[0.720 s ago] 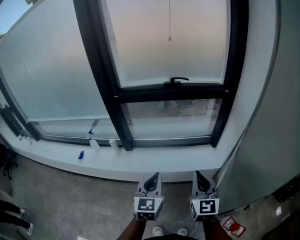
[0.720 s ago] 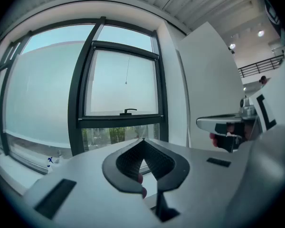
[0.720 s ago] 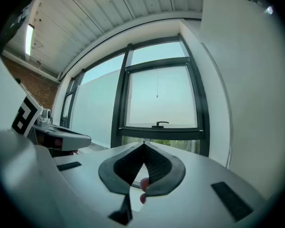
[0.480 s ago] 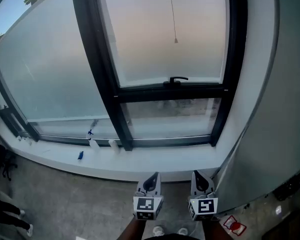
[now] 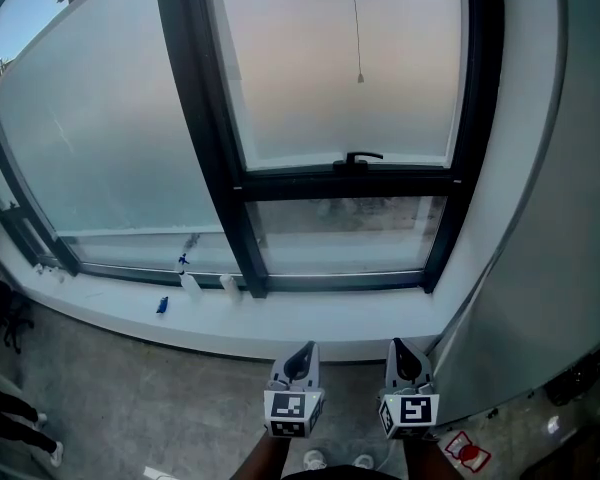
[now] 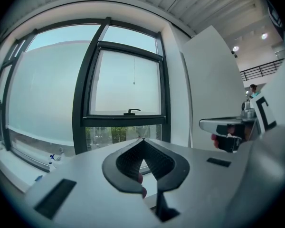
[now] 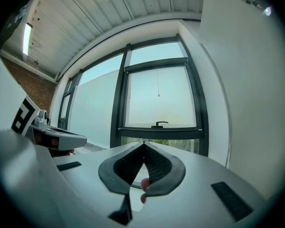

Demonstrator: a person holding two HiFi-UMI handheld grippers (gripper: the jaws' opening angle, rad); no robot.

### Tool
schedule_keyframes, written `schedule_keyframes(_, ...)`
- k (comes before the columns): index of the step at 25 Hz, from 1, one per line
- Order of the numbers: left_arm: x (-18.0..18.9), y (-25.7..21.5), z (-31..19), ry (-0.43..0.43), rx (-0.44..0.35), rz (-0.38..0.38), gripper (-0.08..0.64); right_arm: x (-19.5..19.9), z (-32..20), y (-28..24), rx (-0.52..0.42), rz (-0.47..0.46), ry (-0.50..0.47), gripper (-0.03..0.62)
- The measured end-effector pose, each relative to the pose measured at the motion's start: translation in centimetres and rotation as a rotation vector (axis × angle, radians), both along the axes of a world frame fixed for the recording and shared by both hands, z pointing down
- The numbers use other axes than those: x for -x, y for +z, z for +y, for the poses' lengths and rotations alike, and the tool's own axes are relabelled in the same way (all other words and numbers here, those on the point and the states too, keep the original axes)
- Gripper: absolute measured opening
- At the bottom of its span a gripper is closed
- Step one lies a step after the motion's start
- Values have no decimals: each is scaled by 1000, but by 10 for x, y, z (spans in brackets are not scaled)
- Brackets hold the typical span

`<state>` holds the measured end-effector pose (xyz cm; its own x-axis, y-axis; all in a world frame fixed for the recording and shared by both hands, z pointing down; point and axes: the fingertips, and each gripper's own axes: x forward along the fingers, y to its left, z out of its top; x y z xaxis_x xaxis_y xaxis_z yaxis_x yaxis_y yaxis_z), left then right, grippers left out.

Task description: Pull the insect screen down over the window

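A black-framed window (image 5: 345, 183) faces me, with a black handle (image 5: 364, 157) on its middle rail. A thin pull cord with a small end weight (image 5: 360, 78) hangs down in front of the upper pane; the same cord end (image 6: 134, 83) (image 7: 158, 95) shows in both gripper views. My left gripper (image 5: 301, 351) and right gripper (image 5: 400, 346) are side by side low in the head view, well short of the window. Both are shut with nothing between the jaws. The left gripper (image 6: 143, 139) and right gripper (image 7: 143, 143) point toward the window.
A white sill (image 5: 310, 318) runs below the window, with a spray bottle (image 5: 186, 278), a second small bottle (image 5: 227, 285) and a blue item (image 5: 162, 306) on it. A white wall panel (image 5: 550, 248) stands at the right. Grey floor (image 5: 130, 408) lies below.
The cord's end weight has swung to the right and slightly down. The head view has shifted a little. Both grippers have stayed in place.
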<state>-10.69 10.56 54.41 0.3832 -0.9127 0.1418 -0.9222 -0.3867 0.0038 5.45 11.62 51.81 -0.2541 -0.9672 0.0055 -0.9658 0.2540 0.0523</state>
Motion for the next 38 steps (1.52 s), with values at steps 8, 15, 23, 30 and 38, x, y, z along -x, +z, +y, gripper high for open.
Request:
schedule_keyframes(8, 1, 0, 6, 11, 7, 23, 3, -5, 5, 2, 21, -12, 49, 3)
schedule_keyframes(15, 18, 1, 2, -3, 34, 80, 3, 10, 5, -1, 14, 20, 28, 3)
schedule_keyframes(23, 36, -5, -5, 2, 25, 102, 3, 36, 2, -3, -4, 27, -2, 3)
schedule_keyframes(30, 50, -1, -12, 12, 35, 104, 3, 44, -9, -6, -2, 26, 42, 3)
schedule_keyframes(38, 56, 4, -32, 0, 38, 94, 3, 46, -28, -9, -38, 21, 38, 3)
